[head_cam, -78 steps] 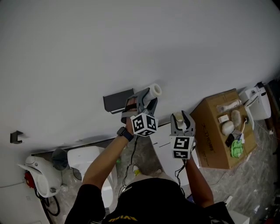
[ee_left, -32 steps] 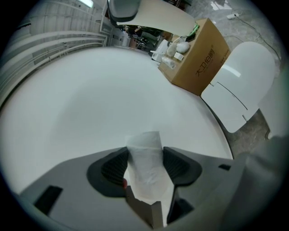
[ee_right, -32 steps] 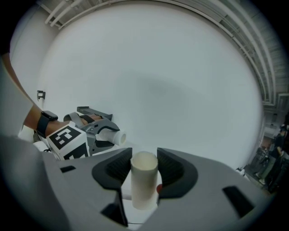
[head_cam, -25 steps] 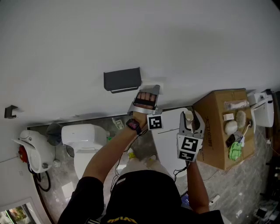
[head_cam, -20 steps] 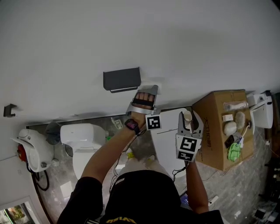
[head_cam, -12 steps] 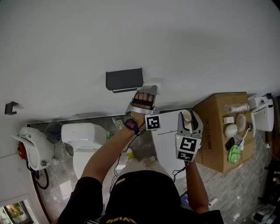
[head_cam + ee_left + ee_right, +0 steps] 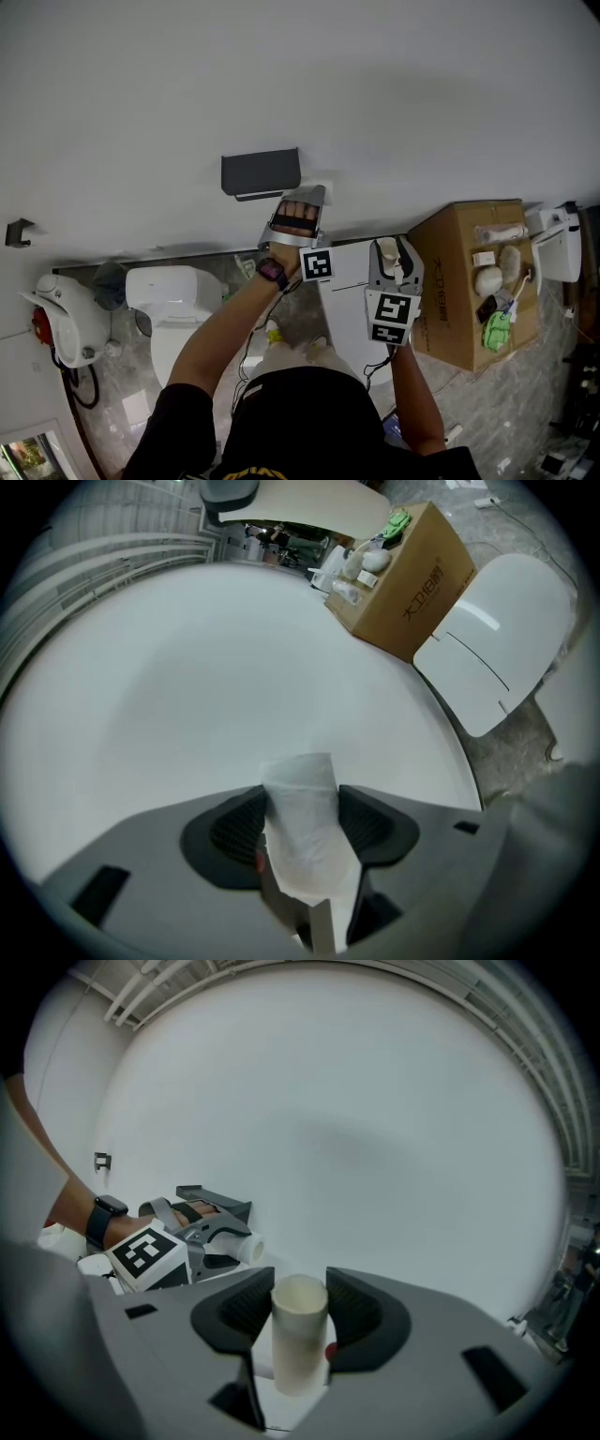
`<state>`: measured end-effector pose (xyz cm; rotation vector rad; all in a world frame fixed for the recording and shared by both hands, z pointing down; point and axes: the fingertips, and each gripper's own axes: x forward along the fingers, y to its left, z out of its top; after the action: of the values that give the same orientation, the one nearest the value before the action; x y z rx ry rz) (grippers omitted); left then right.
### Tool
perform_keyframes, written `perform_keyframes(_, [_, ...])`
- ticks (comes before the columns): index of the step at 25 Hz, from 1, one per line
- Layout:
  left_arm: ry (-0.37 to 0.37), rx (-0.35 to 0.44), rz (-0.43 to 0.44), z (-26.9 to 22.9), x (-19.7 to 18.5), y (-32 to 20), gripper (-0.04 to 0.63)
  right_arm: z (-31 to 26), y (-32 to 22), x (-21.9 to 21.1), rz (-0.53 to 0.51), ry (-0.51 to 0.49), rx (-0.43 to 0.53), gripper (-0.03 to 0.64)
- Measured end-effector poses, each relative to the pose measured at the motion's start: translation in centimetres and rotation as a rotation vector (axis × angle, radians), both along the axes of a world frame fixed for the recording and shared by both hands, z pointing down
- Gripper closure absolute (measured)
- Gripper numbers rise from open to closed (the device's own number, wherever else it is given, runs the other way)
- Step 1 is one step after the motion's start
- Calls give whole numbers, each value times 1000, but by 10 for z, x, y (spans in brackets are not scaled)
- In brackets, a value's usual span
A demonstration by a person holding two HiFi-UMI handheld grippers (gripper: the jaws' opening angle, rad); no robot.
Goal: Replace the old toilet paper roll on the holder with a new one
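The dark grey holder (image 7: 261,173) is fixed to the white wall. Just below its right end is my left gripper (image 7: 305,199), pointing at the wall. It is shut on a new white toilet paper roll (image 7: 302,832), which stands between its two pads; the right gripper view shows the roll's end (image 7: 249,1246) sticking out beside the holder (image 7: 217,1200). Lower and to the right, my right gripper (image 7: 391,251) is shut on the old bare cardboard tube (image 7: 299,1330), held upright and away from the wall.
A cardboard box (image 7: 459,281) with small items on top stands on the floor at the right. A white panel (image 7: 345,291) lies under my hands. A toilet (image 7: 169,295) is at the left. A small dark hook (image 7: 14,232) is on the wall at far left.
Since three seconds ago my left hand has turned over and moved in against the wall under the holder. Over the last second both hands have stayed about still.
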<state>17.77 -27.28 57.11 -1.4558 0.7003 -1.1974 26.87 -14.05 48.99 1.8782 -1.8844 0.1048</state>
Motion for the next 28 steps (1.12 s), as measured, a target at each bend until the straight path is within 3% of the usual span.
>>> perform_keyframes(28, [1, -6, -43, 3, -27, -11, 341, 3, -12, -21, -42, 18, -13, 446])
